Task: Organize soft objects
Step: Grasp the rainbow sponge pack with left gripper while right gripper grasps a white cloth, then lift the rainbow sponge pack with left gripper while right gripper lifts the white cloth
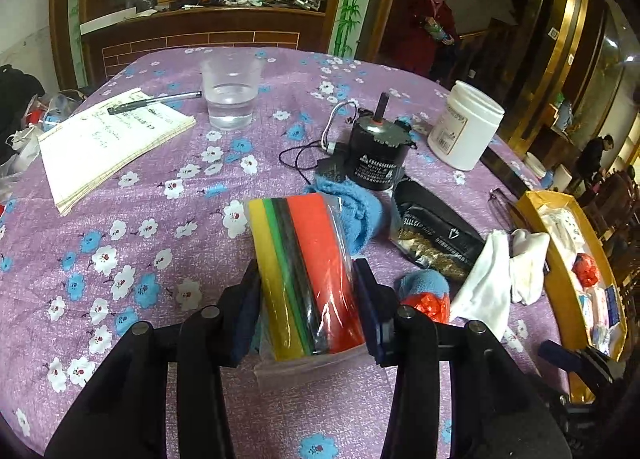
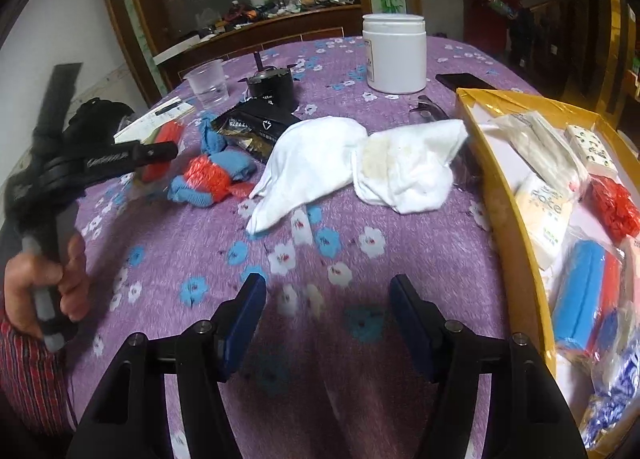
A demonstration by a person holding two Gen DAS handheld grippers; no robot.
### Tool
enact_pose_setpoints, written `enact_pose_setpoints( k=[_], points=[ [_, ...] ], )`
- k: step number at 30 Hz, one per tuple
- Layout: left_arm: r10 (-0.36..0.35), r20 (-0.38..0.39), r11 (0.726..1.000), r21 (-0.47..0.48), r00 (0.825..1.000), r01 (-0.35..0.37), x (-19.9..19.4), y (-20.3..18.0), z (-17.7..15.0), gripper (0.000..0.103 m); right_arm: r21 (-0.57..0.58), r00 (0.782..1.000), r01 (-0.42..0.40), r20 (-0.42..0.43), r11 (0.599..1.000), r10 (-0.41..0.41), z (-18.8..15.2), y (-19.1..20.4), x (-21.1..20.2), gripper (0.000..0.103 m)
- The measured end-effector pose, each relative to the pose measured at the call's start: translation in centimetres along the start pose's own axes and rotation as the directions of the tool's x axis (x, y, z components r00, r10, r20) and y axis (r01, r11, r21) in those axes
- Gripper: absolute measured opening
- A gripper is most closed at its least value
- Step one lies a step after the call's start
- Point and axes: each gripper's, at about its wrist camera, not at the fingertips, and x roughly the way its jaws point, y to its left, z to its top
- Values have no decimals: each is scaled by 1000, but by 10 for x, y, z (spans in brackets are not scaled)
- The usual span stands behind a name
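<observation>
Bagged sponge pack [image 1: 308, 275], striped, upright between gripper [image 1: 306, 291] jaws

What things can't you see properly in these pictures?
- Blue towel: left wrist view, partly behind the sponge pack held by the left gripper.
- Yellow box: right wrist view, cut off by the right edge.
- White jar label: too small to read.
- Tablecloth by the right gripper: blurred.

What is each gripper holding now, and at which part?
The left gripper grips the bagged pack of coloured sponges across its near end, pads on the yellow and red sides. The right gripper is open and holds nothing.
</observation>
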Motion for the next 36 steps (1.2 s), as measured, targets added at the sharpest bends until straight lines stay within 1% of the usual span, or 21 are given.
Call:
enact_pose_setpoints(
  k=[2, 5, 8, 11, 13, 14, 15, 16, 17, 19, 23, 28, 32, 36],
  points=[
    [-3, 6, 1000, 0, 1000, 3, -2, 0, 0, 42, 6, 1000, -17, -1, 1000, 17, 12, 4, 2, 58],
    [-11, 2, 1000, 2, 1000, 11, -1, 0, -1, 42, -10, 1000, 17, 21, 1000, -17, 34, 11, 6, 58],
    [-22, -6, 1000, -5, 1000, 22, 0, 2, -1, 42, -2, 999, 32, 38, 999, -32, 54, 12, 14, 58],
    [-33, -14, 999, -21, 999, 32, 2, 5, -1, 42, -1, 995, 80, 62, 997, -80, 72, 9, 30, 58],
    [-30, -20, 999, -23, 999, 30, 4, 5, -1, 42, -6, 995, 74, 62, 997, -74, 79, 9, 41, 56],
    [-31, -22, 999, -23, 999, 31, 4, 5, -1, 42, -10, 997, 66, 48, 998, -65, 79, 9, 48, 47],
    [-32, -24, 999, -23, 999, 32, 5, 5, -2, 42, -9, 999, 47, 25, 999, -47, 77, 8, 55, 31],
    [-32, -25, 999, -23, 999, 32, 5, 5, -2, 42, -9, 1000, 25, 15, 1000, -25, 74, 7, 58, 23],
    [-32, -25, 999, -22, 999, 32, 5, 4, -2, 42, -16, 1000, 16, 17, 1000, -16, 70, 7, 58, 16],
    [-32, -26, 999, -15, 999, 32, 6, 2, -2, 42, -18, 999, 11, 51, 1000, -10, 68, 6, 54, 12],
    [-34, -16, 999, -3, 999, 34, 4, -1, -2, 42, 4, 994, -35, 105, 999, 34, 62, -1, 44, 10],
    [-58, 16, 998, 13, 998, 57, -4, -6, -1, 42, 18, 972, -98, 218, 995, 91, 64, -2, 22, 9],
    [-72, 23, 997, 23, 997, 72, -6, -9, -1, 42, 10, 956, -140, 262, 990, 133, 63, 0, 12, 9],
    [-79, 24, 997, 28, 997, 78, -6, -11, -1, 42, 5, 942, -164, 297, 986, 155, 63, 2, 4, 9]
  ],
)
